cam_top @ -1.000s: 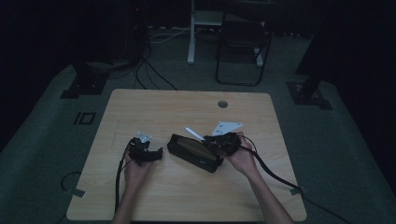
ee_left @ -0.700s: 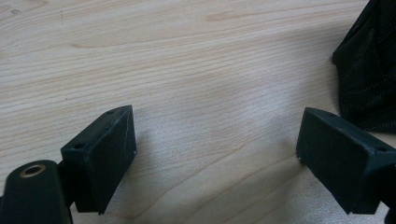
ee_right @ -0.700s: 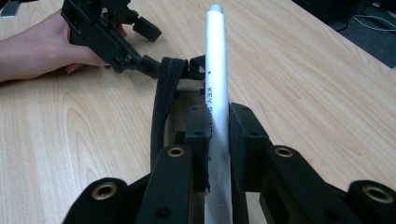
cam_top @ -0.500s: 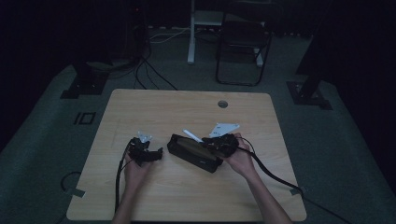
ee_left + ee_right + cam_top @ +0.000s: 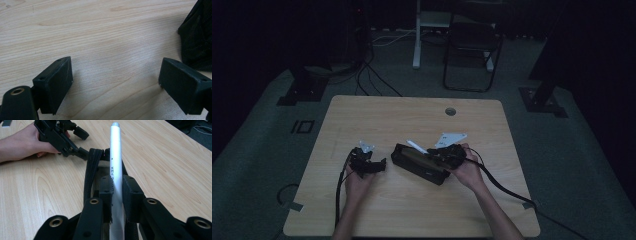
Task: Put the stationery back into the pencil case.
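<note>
Holding a white pen [image 5: 116, 167] in our right gripper [image 5: 117, 195], we keep its jaws pinched on the barrel about halfway along, so the tip points ahead and out over the black pouch [image 5: 419, 163]. In the right gripper view the pen lies lined up with the long opening of the pouch [image 5: 93, 170], which we judge is why we hold it level and low: it is set to slide in lengthwise rather than drop end first. The pouch rests on the table [image 5: 412, 117] between our two hands, slightly slanted, with its mouth open toward the right gripper [image 5: 447, 154]. What lies inside it is too dark to tell; only a pale strip of lining shows beside the pen. Our left gripper [image 5: 371, 165] sits on the table just left of the pouch, jaws spread wide with nothing between them; in its own view bare wood fills the gap and the mesh corner of the pouch [image 5: 196, 37] shows just past one jaw. We judge it waits there to steady or hold the pouch open. The pen [image 5: 417, 146] is not yet inside; its tip sticks out above the pouch's far rim.
</note>
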### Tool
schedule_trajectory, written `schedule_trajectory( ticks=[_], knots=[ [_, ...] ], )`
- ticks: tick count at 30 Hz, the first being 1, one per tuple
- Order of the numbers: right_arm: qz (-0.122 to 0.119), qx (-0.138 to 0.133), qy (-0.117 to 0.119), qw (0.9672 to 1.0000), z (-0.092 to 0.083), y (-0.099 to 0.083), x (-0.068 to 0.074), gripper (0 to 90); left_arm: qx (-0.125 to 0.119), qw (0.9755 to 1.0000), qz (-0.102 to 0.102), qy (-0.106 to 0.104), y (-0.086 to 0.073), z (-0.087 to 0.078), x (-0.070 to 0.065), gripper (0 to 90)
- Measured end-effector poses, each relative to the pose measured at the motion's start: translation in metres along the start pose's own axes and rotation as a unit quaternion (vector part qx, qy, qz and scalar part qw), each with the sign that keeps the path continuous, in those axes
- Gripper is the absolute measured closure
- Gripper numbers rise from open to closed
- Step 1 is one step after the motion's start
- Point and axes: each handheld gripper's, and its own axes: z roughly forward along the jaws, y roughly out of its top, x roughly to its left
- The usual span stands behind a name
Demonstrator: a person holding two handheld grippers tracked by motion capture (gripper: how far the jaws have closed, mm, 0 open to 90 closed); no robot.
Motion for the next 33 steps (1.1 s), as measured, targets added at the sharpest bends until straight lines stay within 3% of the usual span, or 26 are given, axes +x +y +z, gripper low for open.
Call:
schedule_trajectory(
  ticks=[33],
  knots=[
    [-0.004,0.007,0.009,0.9999,0.0085,-0.0033,0.0043,79.0,-0.002,1.0,0.0,0.001,-0.0001,0.0002,-0.0001,12.4]
  ],
)
